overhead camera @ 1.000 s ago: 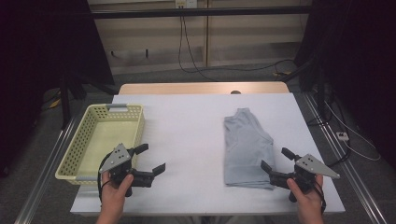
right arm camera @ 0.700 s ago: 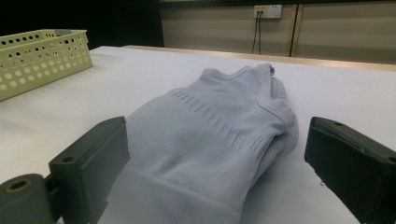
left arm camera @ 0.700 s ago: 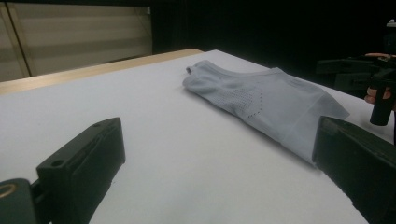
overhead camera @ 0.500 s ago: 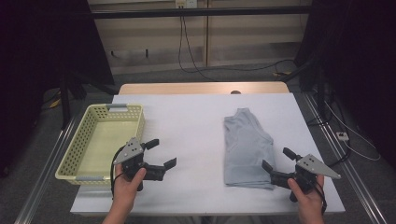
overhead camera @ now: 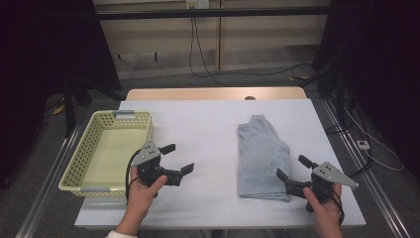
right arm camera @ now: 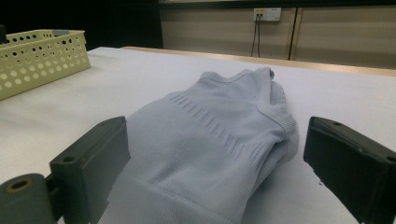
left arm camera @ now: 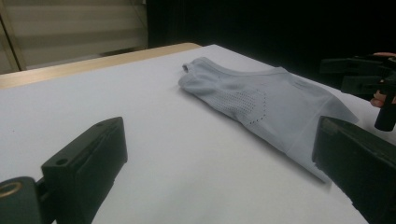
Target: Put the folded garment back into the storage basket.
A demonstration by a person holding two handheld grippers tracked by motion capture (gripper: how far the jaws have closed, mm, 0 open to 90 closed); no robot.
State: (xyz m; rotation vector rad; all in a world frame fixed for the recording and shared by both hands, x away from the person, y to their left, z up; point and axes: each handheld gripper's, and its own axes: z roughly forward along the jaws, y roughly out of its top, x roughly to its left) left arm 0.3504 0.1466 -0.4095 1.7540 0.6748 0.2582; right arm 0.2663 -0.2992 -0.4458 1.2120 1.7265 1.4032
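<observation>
A white counter (overhead camera: 208,129) holds two things. A folded light blue-grey top (overhead camera: 261,157) lies flat on the right half, at about 4 o'clock from the middle of the counter. Its narrow neck end points to 12 o'clock and its wide hem end points to 6 o'clock. A pale yellow basket (overhead camera: 89,148) with holes in its walls sits at the left edge of the counter, at about 9 o'clock from the top.

The left gripper (overhead camera: 179,159) is held in the person's left hand (overhead camera: 142,191), just beside the basket's near right corner. Its jaws are spread wide with nothing between them, and they point toward 3 o'clock — toward the top, but well apart from it. In the left gripper view the top (left arm camera: 261,105) lies past the two black jaws, with bare white counter in between.

The right gripper (overhead camera: 292,168) is held in the person's right hand (overhead camera: 324,208) at the near right corner of the top. Its jaws are spread wide too, pointing to about 10 o'clock. In the right gripper view the hem end of the top (right arm camera: 210,140) sits right between the two jaws — close to them, but they are not squeezing it. The basket (right arm camera: 39,58) shows far off at the left in that view.
</observation>
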